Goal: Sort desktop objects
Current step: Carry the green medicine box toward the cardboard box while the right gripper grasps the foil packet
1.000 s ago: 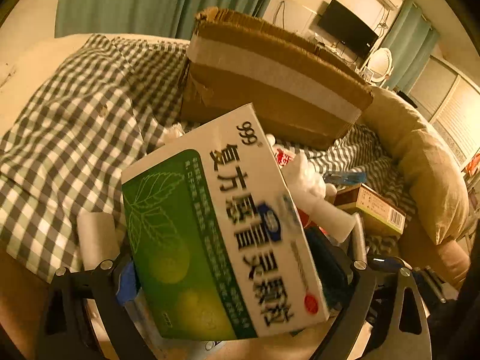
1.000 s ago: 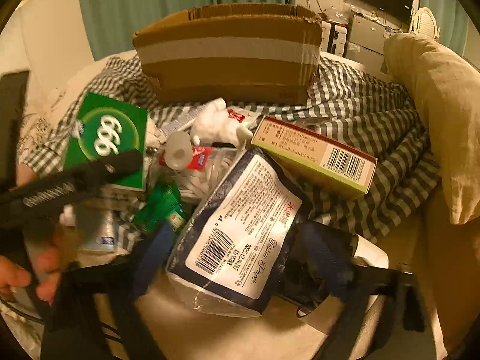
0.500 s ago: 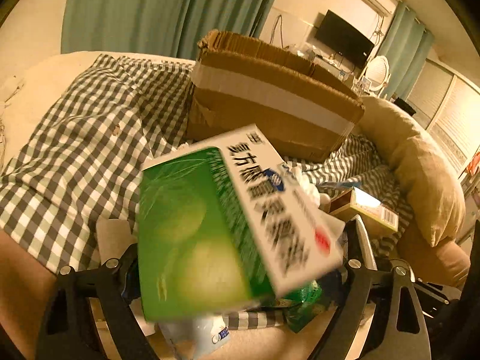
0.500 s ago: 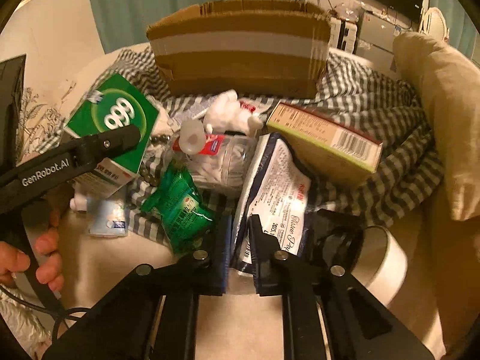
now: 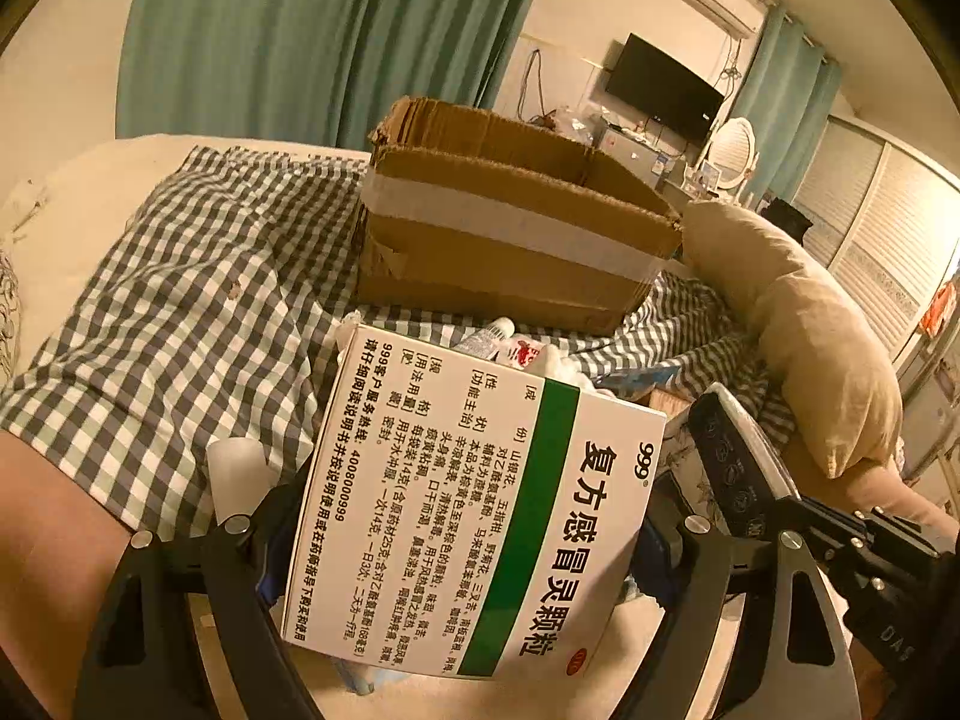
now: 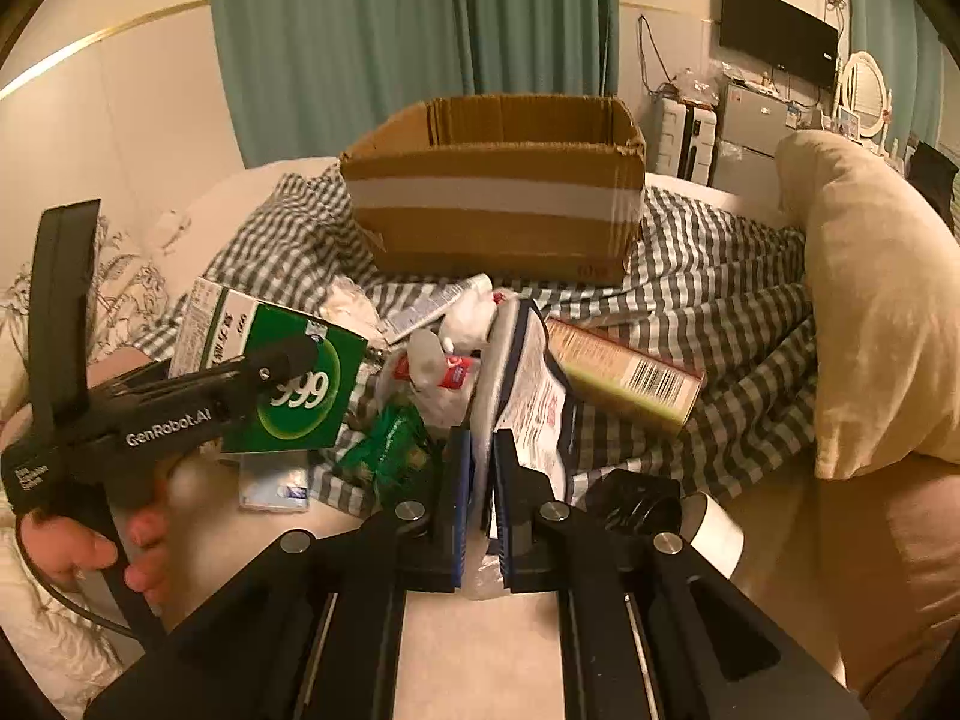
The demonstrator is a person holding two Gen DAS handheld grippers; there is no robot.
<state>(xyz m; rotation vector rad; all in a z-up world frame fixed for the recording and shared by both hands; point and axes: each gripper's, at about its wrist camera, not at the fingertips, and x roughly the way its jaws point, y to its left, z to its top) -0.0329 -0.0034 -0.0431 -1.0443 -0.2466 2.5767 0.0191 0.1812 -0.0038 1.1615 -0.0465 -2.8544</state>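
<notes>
My left gripper is shut on a green and white 999 medicine box and holds it up above the pile; the box also shows in the right wrist view, clamped by the left gripper. My right gripper is shut on the edge of a white and navy tissue pack, lifted on its side. An open cardboard box stands behind the pile on the checked cloth; it also shows in the left wrist view.
The pile holds a tan barcode box, a green sachet, a white tube, a small white bottle and a flat white packet. A tape roll lies right of my right gripper. A beige pillow lies at the right.
My left gripper has lifted and turned the medicine box, its text side now facing the camera. My right gripper has shut on the tissue pack and raised it on edge.
</notes>
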